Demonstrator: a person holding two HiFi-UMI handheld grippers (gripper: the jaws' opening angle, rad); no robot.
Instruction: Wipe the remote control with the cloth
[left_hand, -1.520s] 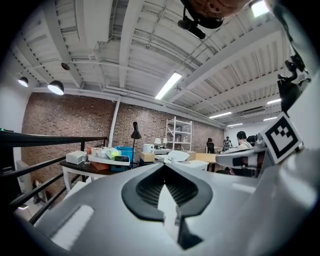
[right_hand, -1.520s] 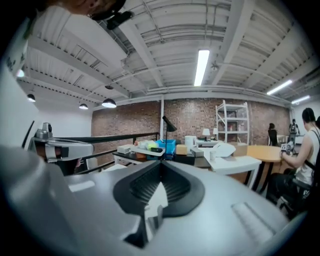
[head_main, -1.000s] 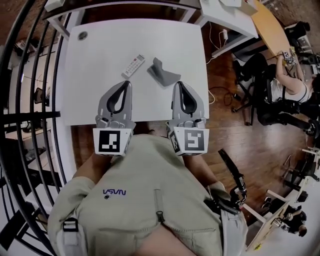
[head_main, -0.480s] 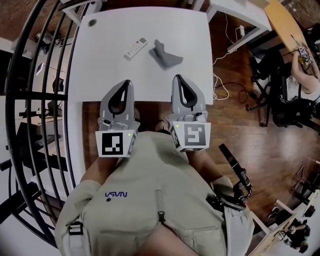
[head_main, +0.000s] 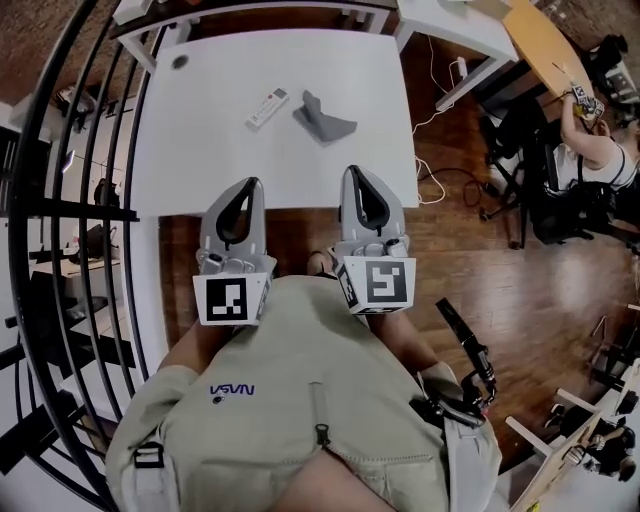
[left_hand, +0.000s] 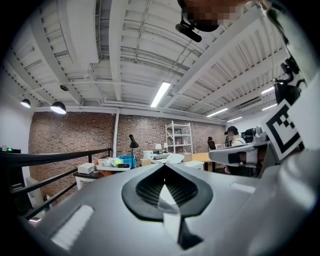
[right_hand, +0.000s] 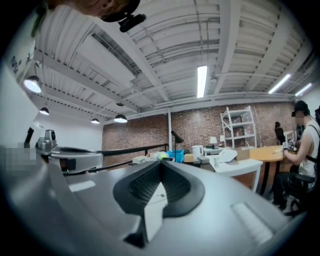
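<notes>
Closed and empty, left gripper (head_main: 250, 187) and right gripper (head_main: 354, 174) hover level; ahead, crumpled grey cloth (head_main: 323, 118) beside slim white remote control (head_main: 267, 108), handy for wiping.

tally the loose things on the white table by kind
remote control: 1
grey cloth: 1
total: 2
</notes>
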